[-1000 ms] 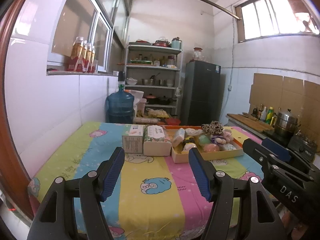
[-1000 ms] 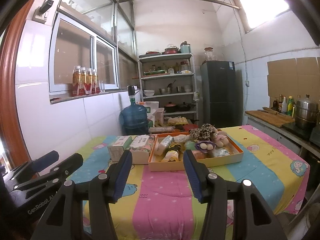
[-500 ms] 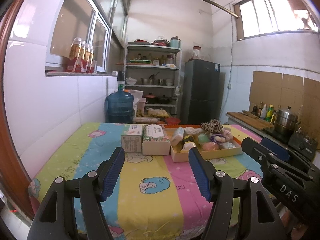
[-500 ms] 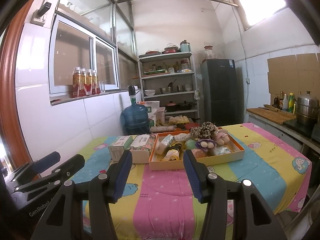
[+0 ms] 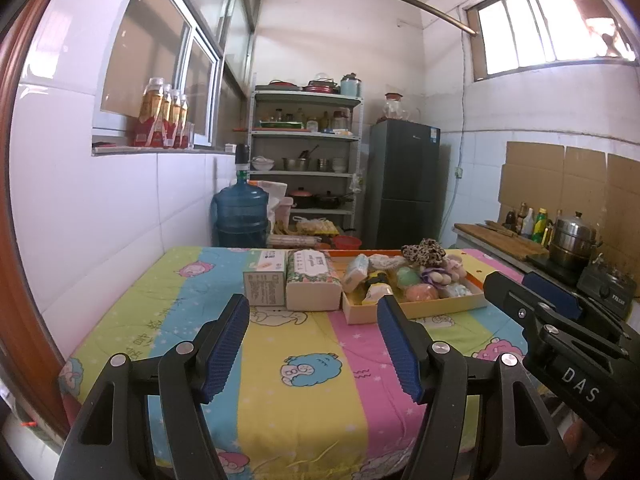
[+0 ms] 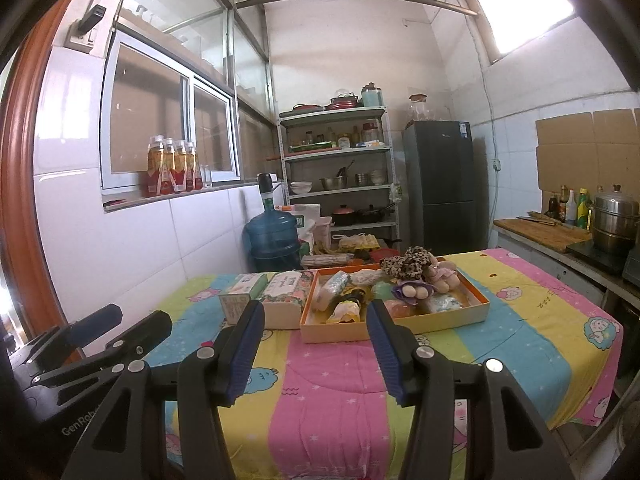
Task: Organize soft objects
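An orange cardboard tray (image 5: 416,309) (image 6: 460,316) sits at the far side of the striped tablecloth, filled with several soft things: a leopard-print scrunchie (image 5: 424,249) (image 6: 404,264), plush toys (image 6: 440,274), round sponges (image 5: 418,293) and small packets. Two tissue packs stand left of it, a green-white one (image 5: 265,282) (image 6: 240,296) and a floral one (image 5: 312,280) (image 6: 286,294). My left gripper (image 5: 314,308) hovers open and empty over the table's near edge, well short of the packs. My right gripper (image 6: 316,312) is open and empty too, in front of the tray.
The table (image 5: 312,400) butts against the white tiled wall on the left. Behind it stand a blue water jug (image 5: 240,212), a metal shelf rack (image 5: 306,152) and a dark fridge (image 5: 404,184). A counter with a steel pot (image 5: 574,246) runs along the right.
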`<state>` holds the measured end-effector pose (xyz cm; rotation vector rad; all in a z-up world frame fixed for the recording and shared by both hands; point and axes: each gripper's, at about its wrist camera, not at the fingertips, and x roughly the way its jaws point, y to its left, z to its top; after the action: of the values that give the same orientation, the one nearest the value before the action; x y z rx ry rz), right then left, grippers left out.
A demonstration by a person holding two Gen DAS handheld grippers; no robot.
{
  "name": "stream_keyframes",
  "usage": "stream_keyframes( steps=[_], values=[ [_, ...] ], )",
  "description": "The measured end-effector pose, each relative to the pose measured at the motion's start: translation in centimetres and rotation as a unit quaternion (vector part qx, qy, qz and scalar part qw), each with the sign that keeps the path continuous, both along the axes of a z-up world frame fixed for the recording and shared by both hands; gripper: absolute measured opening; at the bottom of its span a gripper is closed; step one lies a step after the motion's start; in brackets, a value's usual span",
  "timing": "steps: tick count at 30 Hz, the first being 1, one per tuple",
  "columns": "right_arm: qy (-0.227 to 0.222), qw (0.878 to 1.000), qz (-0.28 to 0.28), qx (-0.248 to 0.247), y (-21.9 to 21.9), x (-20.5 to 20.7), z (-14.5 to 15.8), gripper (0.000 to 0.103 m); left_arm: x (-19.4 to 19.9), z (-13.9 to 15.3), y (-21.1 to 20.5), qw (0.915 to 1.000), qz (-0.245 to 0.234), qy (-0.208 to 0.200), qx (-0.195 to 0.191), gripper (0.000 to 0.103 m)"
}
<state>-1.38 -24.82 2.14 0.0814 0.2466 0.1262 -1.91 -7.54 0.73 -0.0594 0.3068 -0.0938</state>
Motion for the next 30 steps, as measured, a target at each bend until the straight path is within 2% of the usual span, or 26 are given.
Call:
stream_keyframes(
  steps=[30],
  values=[
    [0.001,1.0,0.001,0.001,0.26,-0.06,0.03,0.053,0.06,-0.06,0.29,1.0,0.001,0.001,0.001,0.068]
  ],
)
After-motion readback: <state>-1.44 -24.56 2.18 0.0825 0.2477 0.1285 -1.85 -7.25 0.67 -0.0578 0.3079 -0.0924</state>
